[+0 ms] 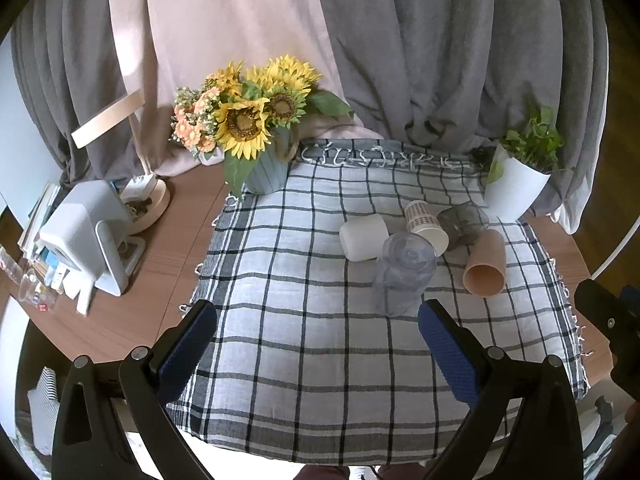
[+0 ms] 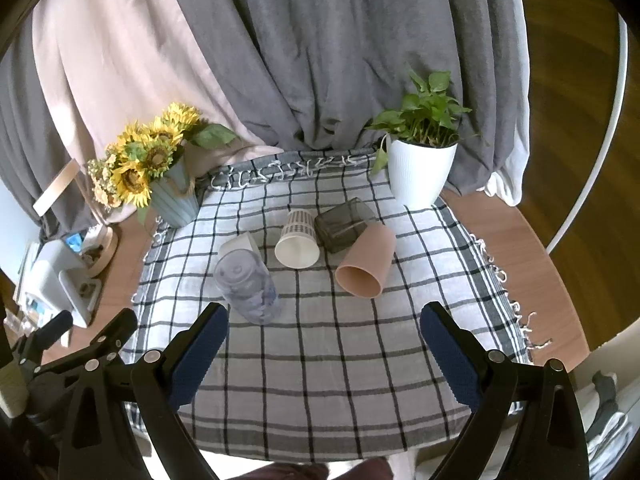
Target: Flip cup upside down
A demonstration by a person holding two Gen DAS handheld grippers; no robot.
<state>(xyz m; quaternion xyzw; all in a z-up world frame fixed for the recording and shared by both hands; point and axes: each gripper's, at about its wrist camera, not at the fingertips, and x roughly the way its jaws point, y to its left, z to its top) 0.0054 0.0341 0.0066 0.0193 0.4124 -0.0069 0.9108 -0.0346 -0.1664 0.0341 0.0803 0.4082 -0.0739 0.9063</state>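
Hovering with jaws spread wide and gripping nothing, the left gripper (image 1: 318,340) and right gripper (image 2: 324,340) face the checked cloth (image 2: 320,380); the clear cup (image 1: 404,272) stands inverted just ahead of the left gripper's right finger.

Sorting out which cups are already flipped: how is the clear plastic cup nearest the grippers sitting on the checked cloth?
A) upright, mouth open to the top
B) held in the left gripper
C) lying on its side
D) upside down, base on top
D: the clear plastic cup stands on the checked cloth with its closed base facing up; both grippers are open and apart from it.
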